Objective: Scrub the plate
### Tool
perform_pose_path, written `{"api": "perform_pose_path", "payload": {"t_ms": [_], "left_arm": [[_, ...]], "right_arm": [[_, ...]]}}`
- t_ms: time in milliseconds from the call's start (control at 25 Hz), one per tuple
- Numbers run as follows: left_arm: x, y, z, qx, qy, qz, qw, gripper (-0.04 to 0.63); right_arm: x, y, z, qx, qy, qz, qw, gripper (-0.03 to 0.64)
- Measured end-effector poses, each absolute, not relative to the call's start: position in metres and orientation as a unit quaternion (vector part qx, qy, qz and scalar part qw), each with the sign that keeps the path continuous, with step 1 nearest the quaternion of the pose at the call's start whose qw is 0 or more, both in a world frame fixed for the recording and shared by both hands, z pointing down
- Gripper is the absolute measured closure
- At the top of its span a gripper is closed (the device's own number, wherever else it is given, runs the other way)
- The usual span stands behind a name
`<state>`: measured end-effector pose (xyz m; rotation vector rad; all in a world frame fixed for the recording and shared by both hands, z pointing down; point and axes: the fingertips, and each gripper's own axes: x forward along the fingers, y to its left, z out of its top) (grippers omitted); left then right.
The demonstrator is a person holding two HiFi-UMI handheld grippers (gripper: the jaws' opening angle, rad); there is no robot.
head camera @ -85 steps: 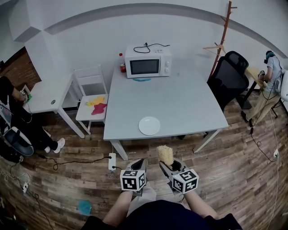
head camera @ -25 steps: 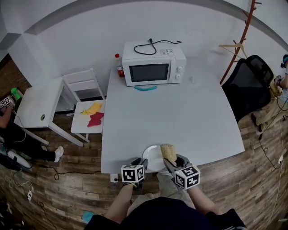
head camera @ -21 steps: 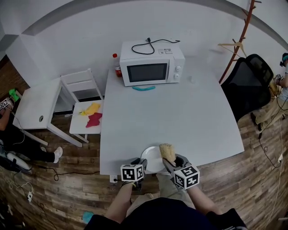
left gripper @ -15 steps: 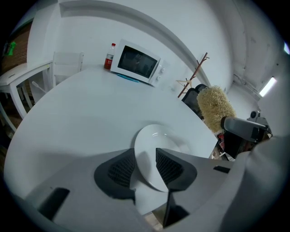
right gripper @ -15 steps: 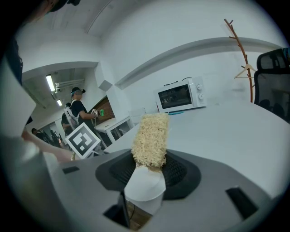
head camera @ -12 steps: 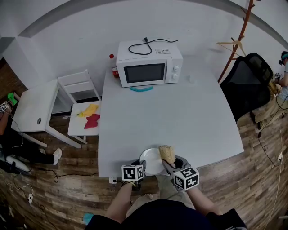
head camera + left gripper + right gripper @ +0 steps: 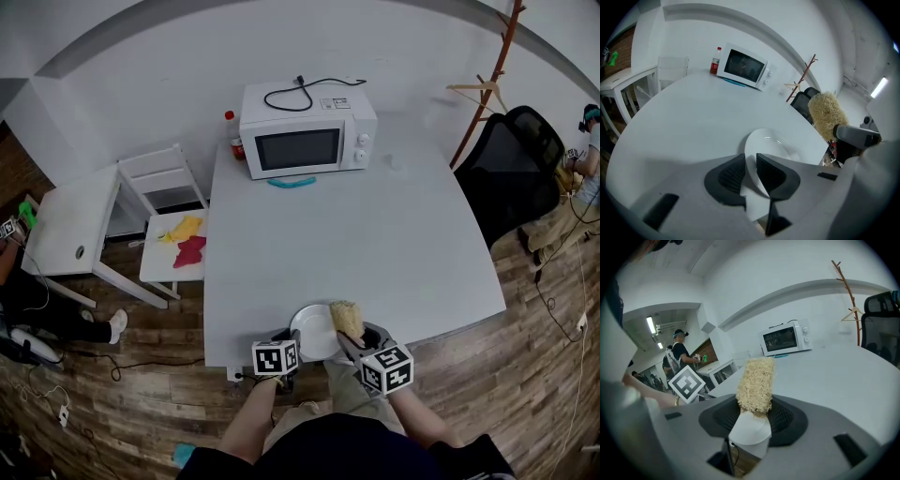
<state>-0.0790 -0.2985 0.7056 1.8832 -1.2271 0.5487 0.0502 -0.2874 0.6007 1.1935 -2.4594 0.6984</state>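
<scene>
As the left tool (image 7: 749,169) closes around the plate (image 7: 769,140) rim, the right tool (image 7: 752,416) clamps a scrubber (image 7: 755,383) beside it. A microwave (image 7: 307,141) stands well beyond.

This looks like an office workroom. A plain white table (image 7: 375,244) stands on wood-look flooring (image 7: 525,319), with a microwave (image 7: 307,141) at its far edge. Right of the table are a black office chair (image 7: 506,159), a coat rack (image 7: 487,80) and a seated person (image 7: 586,159). Left of it are a small desk (image 7: 66,220), a white chair (image 7: 173,225) and loose floor cables (image 7: 141,361).
</scene>
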Motion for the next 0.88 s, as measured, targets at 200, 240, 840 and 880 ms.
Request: {"api": "perform_pose_path", "payload": {"t_ms": [200,240,840,880], "left_arm": [[-0.079,-0.294,0.693,0.753,-0.488,0.209,0.388,0.523],[-0.080,-0.294,0.690,0.754,-0.489,0.208,0.386,0.525],[-0.093,-0.280,0.661,0.763,-0.502,0.193,0.359,0.543],[-0.093,-0.280,0.661,0.764,-0.503,0.192,0.357,0.543]], "right_arm": [[0.051,-0.286,0.605,0.420,-0.859,0.236,0.172,0.446],[0.051,-0.286,0.606,0.420,-0.859,0.235,0.175,0.445],[0.005,-0.302,0.630,0.377,-0.876,0.184,0.236,0.446],[0.001,-0.303,0.635,0.373,-0.878,0.178,0.243,0.446]]}}
